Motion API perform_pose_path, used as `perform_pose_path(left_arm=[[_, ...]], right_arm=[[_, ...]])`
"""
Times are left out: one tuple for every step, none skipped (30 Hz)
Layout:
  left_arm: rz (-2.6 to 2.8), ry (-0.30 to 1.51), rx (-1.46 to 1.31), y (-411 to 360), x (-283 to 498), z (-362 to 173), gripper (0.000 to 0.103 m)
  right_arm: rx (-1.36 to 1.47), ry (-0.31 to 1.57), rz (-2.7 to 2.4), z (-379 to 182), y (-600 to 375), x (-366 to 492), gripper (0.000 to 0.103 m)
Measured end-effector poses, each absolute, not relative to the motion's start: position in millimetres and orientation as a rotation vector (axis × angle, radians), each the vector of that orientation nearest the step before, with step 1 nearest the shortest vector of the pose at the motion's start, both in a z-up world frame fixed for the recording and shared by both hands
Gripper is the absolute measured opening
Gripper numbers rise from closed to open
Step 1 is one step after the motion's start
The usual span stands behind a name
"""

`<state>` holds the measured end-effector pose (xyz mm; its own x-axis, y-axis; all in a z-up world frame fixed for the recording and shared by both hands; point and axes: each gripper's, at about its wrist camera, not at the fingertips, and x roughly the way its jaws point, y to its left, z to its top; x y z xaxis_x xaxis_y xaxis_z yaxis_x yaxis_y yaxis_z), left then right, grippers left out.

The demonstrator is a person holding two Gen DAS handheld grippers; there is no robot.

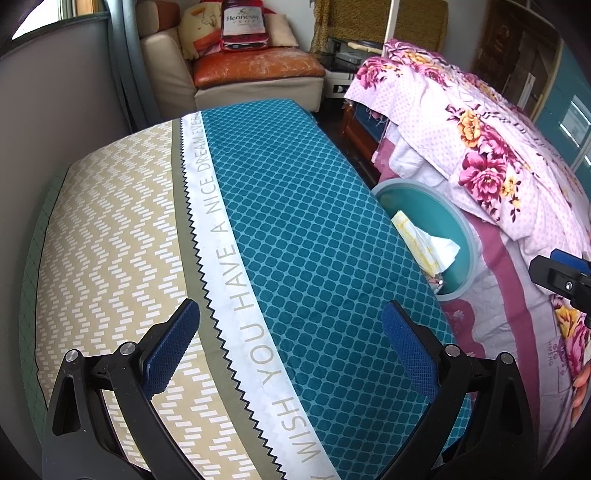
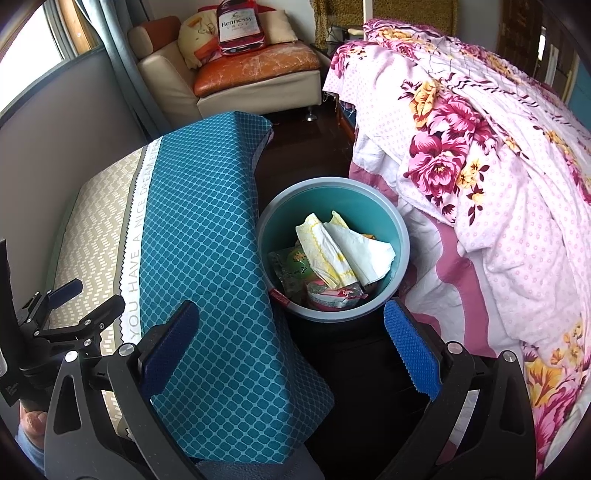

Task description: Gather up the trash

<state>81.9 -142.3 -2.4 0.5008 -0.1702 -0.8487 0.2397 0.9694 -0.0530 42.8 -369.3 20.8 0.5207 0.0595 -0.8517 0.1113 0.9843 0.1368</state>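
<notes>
A teal trash bin (image 2: pixel 400 236) stands on the dark floor between a covered table and a bed. It holds crumpled white and yellow tissue (image 2: pixel 343 254) and several snack wrappers (image 2: pixel 332 293). My right gripper (image 2: pixel 291 350) is open and empty, above and just in front of the bin. My left gripper (image 1: pixel 290 347) is open and empty over the table's cloth (image 1: pixel 303 229). The bin (image 1: pixel 436 199) and tissue (image 1: pixel 428 243) show at the table's right edge in the left wrist view. The left gripper (image 2: pixel 81 295) also shows at the left of the right wrist view.
The table cloth (image 2: pixel 199 236) is teal and beige with printed lettering. A bed with a pink floral quilt (image 2: pixel 480 177) fills the right. A beige sofa (image 2: pixel 258 85) with an orange cushion and a Hennessy bag (image 2: pixel 238 26) stands at the back. A grey wall is on the left.
</notes>
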Motion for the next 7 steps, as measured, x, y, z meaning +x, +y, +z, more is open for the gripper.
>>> perform_pose_path(left_arm=[[-0.248, 1.018, 0.071, -141.6, 81.8, -2.8, 0.099], [-0.25, 1.021, 0.067, -141.0, 82.1, -3.1, 0.099], [-0.25, 1.022, 0.066, -140.7, 82.2, -3.3, 0.099], [-0.247, 1.024, 0.067, -140.5, 82.3, -3.5, 0.099], [-0.244, 1.026, 0.068, -140.4, 82.4, -3.9, 0.099], [-0.246, 1.028, 0.067, -140.4, 82.6, -4.4, 0.099], [-0.247, 1.03, 0.066, -139.9, 82.9, -4.8, 0.099]], right_arm=[[0.183, 1.025, -0.03, 20.6, -369.6, 42.8, 0.096], [0.181, 1.026, -0.03, 20.5, -369.6, 42.7, 0.096], [0.179, 1.025, -0.03, 20.7, -369.7, 42.5, 0.096], [0.174, 1.028, -0.029, 20.6, -369.7, 42.4, 0.096], [0.169, 1.031, -0.028, 20.2, -369.5, 42.4, 0.096], [0.166, 1.032, -0.028, 19.1, -368.6, 41.9, 0.096], [0.162, 1.034, -0.027, 18.7, -367.5, 42.0, 0.096]])
